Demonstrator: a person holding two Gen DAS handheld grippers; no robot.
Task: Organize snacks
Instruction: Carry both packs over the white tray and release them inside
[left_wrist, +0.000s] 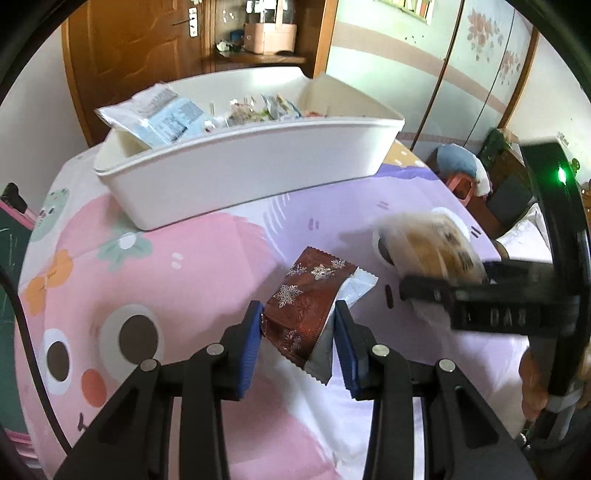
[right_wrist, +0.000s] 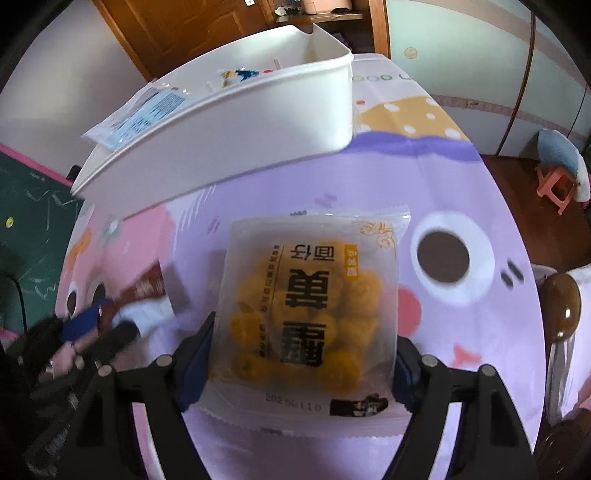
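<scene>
Left gripper (left_wrist: 298, 334) grasping one brown snowflake-print packet (left_wrist: 308, 299), right gripper (right_wrist: 304, 363) grasping one frosted packet (right_wrist: 314, 314) of yellow balls, one white bin (left_wrist: 243, 166) ahead of both.

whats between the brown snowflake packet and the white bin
Nothing but bare cartoon sheet, in the left wrist view: the brown snowflake packet sits between the left gripper pads, the white bin beyond.

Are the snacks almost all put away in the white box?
Nearly. Several packets already sit in the white box. The left gripper holds the brown snowflake packet, and the right gripper holds the clear packet of yellow snacks. Both still need dropping in. No other loose snacks show on the cloth.
</scene>
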